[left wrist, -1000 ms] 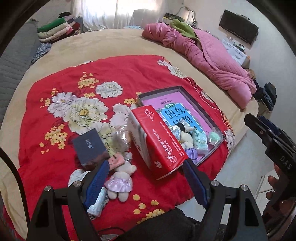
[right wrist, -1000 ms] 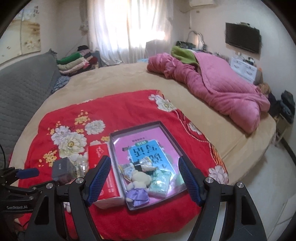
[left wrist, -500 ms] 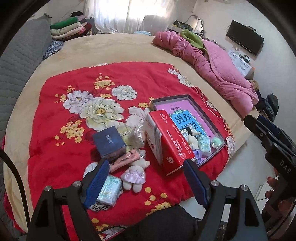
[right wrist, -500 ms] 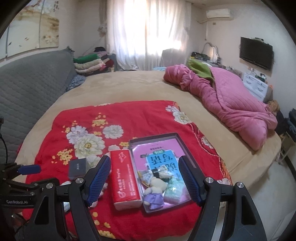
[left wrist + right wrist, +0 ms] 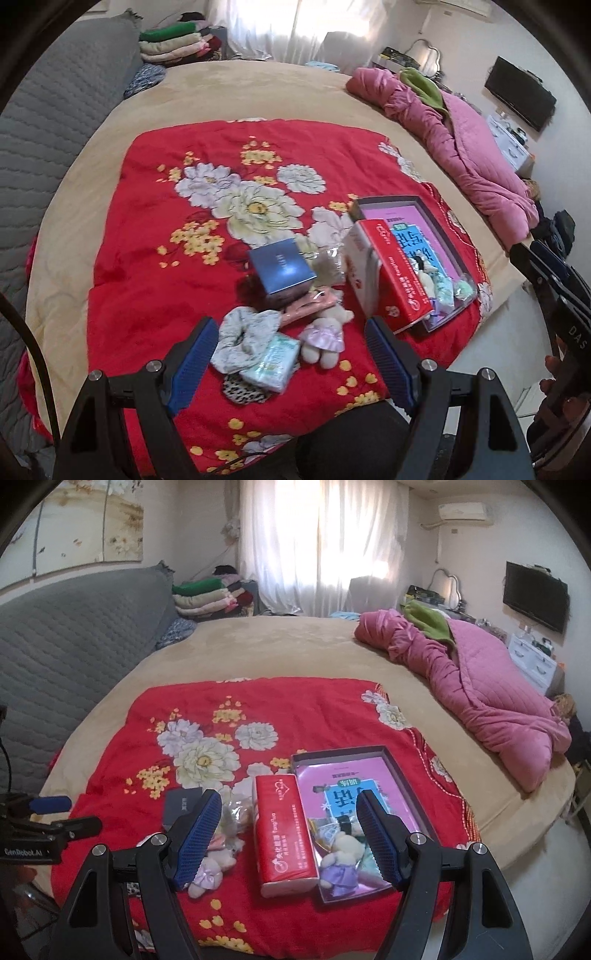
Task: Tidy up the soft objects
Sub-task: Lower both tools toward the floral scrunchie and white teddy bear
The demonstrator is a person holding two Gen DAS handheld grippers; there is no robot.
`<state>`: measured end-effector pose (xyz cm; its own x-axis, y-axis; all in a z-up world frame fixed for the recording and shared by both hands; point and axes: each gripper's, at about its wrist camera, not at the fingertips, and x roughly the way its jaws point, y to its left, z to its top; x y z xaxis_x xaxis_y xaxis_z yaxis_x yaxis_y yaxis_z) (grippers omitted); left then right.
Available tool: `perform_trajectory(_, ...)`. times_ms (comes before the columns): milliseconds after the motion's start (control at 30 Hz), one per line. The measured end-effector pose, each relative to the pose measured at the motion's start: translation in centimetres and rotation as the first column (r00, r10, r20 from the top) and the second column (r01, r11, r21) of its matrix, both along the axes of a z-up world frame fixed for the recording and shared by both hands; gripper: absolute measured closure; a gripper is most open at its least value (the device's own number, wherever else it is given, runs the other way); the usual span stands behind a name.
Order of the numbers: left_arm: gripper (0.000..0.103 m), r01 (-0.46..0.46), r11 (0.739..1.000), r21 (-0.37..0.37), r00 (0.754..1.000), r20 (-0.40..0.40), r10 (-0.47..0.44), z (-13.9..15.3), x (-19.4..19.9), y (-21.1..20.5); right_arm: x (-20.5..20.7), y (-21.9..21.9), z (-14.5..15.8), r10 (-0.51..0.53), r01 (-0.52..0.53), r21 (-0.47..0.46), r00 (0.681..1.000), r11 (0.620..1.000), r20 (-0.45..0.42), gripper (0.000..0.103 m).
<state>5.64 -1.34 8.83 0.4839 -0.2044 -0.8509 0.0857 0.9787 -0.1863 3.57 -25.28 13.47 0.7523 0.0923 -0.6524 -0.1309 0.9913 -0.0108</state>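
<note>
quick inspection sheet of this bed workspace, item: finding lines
surface: red floral blanket on a tan bed.
job's things: tray holds a plush bear; second bear, scrunchie and tissue pack lie outside it.
clutter: red tissue box beside the tray; blue box.
grippers: left gripper and right gripper open, empty.
cables: black cable at left edge.
surroundings: pink quilt, folded clothes, wall TV.
</note>
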Motion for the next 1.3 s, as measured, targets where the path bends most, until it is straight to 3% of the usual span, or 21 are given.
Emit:
perform_trajectory(600, 0.022, -0.095, 0.995, 0.008, 0.992, -0.078, 0.096, -3.7, -0.2, 4.9, 1.1, 4.4, -3.9, 0.139, -0.139, 0.01, 0.985, 0.99, -0.106, 0.026)
perform_trajectory(1300, 0.022, -0.113, 0.994, 0.003, 0.973, -0.201, 0.111, -9.7, -0.3, 6.8, 2.0, 6.8, -9.1, 0.194, -0.204, -0.016, 0.951, 0.979, -0.239, 0.026)
